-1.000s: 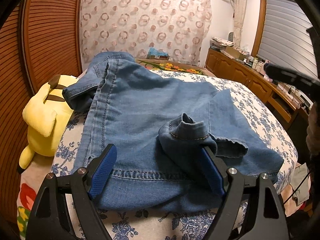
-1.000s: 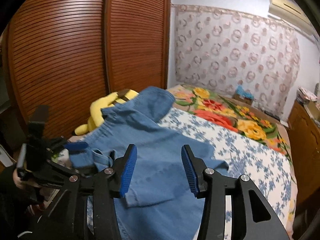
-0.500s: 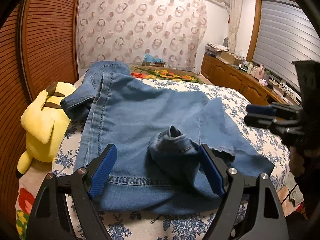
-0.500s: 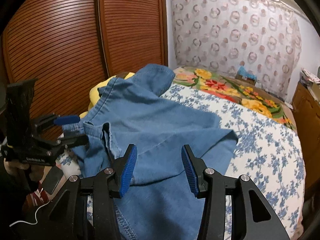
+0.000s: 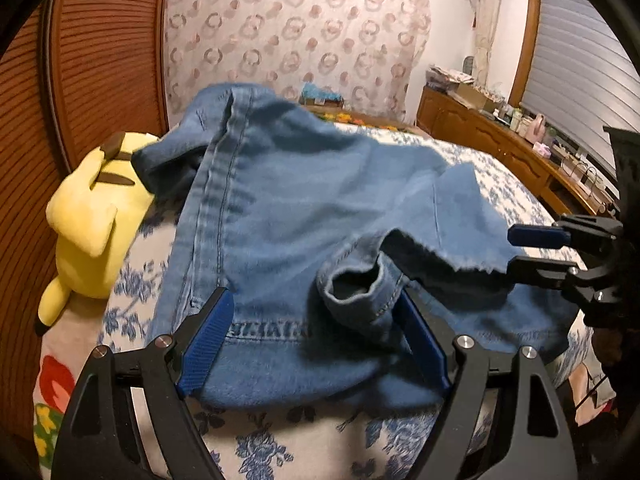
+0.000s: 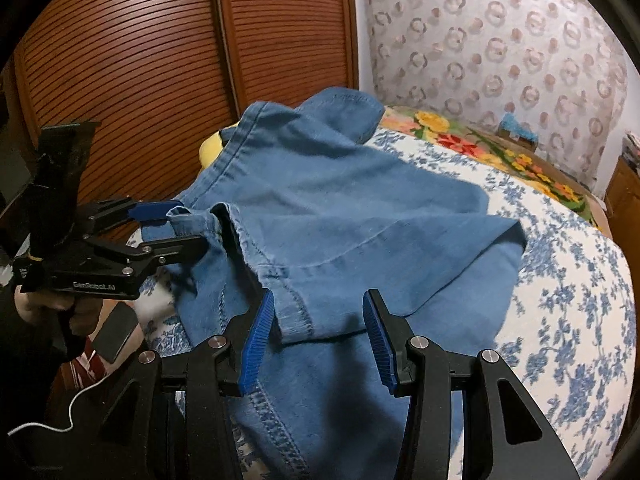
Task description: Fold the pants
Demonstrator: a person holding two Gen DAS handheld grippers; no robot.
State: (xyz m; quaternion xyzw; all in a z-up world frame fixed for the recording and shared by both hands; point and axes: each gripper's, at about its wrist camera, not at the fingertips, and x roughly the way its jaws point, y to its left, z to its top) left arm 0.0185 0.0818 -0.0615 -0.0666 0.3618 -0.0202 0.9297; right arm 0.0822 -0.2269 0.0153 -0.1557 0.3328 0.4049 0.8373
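Blue denim pants [image 5: 304,208] lie spread over the bed, also in the right wrist view [image 6: 340,208]. My left gripper [image 5: 316,344] is open, its blue pads on either side of a bunched hem loop [image 5: 356,284] that rests against the right pad. My right gripper [image 6: 318,340] is open over a folded hem edge [image 6: 296,316] near the bed's front. The right gripper also shows at the right of the left wrist view [image 5: 536,252], open at a frayed hem. The left gripper shows in the right wrist view [image 6: 168,228], a cloth fold between its fingers.
A yellow plush toy [image 5: 88,216] lies at the bed's left edge by the wooden slatted wardrobe [image 6: 160,60]. The floral bedsheet [image 6: 568,288] shows to the right. A wooden dresser [image 5: 500,148] with clutter stands along the right wall. A curtain [image 5: 296,32] hangs behind.
Both grippers moved closer to the pants' near hems. The right gripper reached the frayed hem edge. The bunched hem loop tipped over and now faces the left camera.
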